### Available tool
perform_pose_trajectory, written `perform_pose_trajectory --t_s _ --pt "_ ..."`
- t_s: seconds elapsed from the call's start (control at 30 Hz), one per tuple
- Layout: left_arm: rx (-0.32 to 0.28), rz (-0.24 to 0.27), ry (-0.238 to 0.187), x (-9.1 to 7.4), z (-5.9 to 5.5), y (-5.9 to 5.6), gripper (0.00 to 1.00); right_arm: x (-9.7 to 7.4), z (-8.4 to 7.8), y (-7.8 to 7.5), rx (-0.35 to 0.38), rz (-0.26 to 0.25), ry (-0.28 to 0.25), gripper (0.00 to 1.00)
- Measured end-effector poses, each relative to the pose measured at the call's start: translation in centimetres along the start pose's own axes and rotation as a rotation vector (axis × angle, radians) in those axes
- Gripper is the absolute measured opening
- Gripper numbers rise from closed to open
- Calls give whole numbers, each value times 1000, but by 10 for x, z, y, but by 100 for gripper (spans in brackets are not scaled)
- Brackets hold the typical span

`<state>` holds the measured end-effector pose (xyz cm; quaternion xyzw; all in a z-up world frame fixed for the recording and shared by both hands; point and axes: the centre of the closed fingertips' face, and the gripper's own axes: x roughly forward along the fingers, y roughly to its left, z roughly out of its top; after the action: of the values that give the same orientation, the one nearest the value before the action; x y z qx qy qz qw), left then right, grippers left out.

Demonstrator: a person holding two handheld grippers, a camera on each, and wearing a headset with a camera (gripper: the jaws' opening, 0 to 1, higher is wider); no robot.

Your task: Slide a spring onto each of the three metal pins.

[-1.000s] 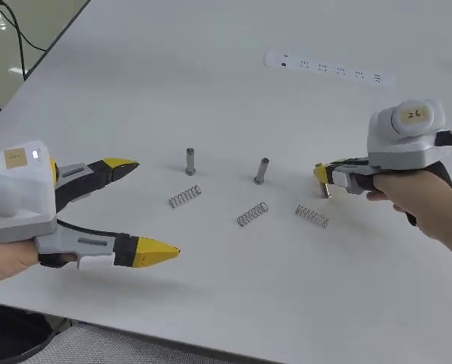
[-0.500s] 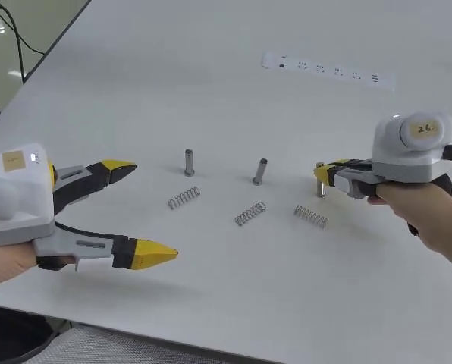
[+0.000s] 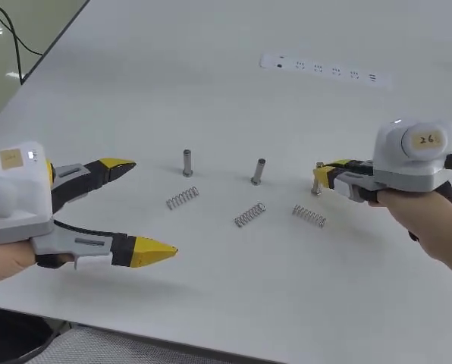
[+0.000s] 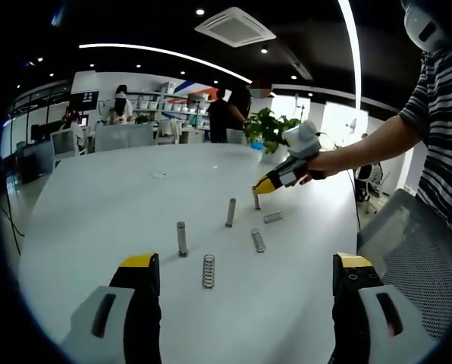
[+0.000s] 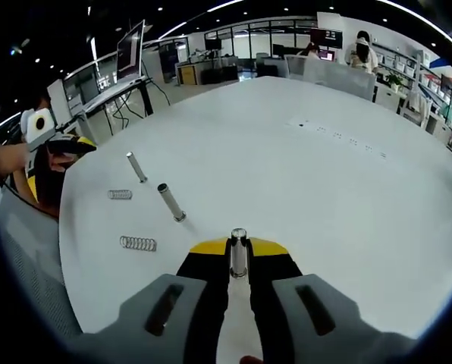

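Head view: 3 metal pins stand upright in a row on the white table, with 3 springs lying on their sides just in front of them, each apart from its pin. The left pin has the left spring near it, the middle pin the middle spring, and the right pin the right spring. The right gripper, held level in a hand, has its yellow-tipped jaws closed around the right pin; in the right gripper view the pin's upper part rises between the 2 tips. The left gripper is held at the table's near left, well apart from the parts, its jaws spread wide with nothing between them. A white power strip lies at the far side of the table.
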<state>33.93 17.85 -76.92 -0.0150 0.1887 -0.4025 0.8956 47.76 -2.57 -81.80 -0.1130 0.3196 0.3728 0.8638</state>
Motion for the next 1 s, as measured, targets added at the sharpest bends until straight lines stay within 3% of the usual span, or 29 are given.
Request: perform_pose_trajectory --t_s 1.0 --pt "-2 -3 -14 -2 3 -4 94 -16 -9 5 8 -23 22 11"
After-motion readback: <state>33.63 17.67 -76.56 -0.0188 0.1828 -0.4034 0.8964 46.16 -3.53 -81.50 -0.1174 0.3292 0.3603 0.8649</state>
